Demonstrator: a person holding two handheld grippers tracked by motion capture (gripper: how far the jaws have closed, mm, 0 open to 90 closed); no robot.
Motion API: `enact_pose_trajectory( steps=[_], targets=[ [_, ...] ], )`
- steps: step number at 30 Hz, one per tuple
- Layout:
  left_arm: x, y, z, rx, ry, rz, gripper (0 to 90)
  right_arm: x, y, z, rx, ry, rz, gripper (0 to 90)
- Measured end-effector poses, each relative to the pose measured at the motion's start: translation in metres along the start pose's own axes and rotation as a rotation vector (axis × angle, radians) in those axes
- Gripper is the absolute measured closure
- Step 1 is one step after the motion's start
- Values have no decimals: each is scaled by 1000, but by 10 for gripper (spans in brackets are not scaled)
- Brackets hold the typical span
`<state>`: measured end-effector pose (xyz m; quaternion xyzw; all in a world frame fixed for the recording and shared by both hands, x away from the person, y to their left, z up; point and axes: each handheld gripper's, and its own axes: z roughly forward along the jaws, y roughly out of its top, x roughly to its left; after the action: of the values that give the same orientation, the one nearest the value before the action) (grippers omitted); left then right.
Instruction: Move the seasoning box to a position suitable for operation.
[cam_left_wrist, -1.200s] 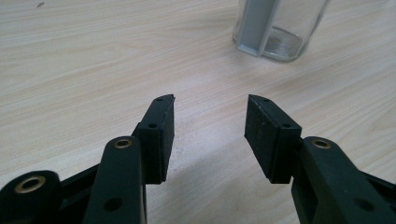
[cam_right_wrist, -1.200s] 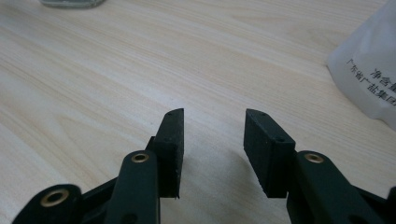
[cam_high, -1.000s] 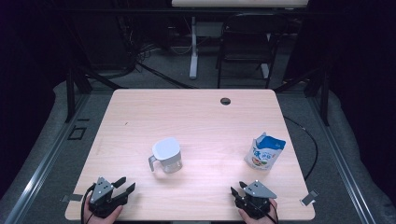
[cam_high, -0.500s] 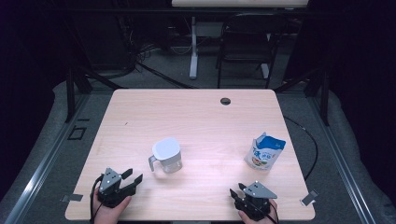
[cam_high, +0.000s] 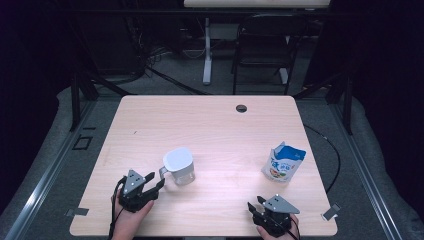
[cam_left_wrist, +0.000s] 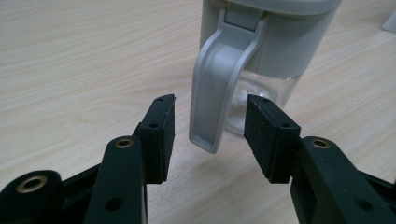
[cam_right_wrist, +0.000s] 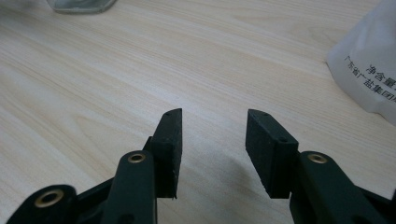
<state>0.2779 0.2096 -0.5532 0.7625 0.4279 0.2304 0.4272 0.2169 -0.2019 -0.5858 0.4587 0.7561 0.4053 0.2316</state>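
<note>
A clear jug (cam_high: 178, 166) with a grey lid and grey handle (cam_left_wrist: 215, 93) stands left of the table's middle. My left gripper (cam_high: 156, 180) lies just left of it and points at the handle. In the left gripper view the handle's lower end sits between the open jaws of the left gripper (cam_left_wrist: 210, 105); the pads (cam_left_wrist: 161, 133) do not touch it, and the jaws have just been closing a little. A blue and white pouch (cam_high: 283, 162) stands at the right. My right gripper (cam_high: 255, 204) rests open near the front edge, nothing between its fingers (cam_right_wrist: 212, 116). The pouch (cam_right_wrist: 369, 70) stands ahead to its right.
The wooden table (cam_high: 210, 120) has a cable hole (cam_high: 241, 108) near its far edge. Tape marks (cam_high: 77, 212) lie at the front corners. A chair (cam_high: 262, 45) and desk legs stand on the floor beyond the table.
My left gripper has moved right and slightly away from the front edge, up to the jug's handle. The right gripper, jug and pouch have kept still.
</note>
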Motion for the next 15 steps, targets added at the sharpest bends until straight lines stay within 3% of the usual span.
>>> enact_pose_trajectory(
  steps=[15],
  targets=[
    [-6, 8, 11, 27, 48, -3, 609, 0, -1, -1, -4, 5, -3, 552]
  ],
)
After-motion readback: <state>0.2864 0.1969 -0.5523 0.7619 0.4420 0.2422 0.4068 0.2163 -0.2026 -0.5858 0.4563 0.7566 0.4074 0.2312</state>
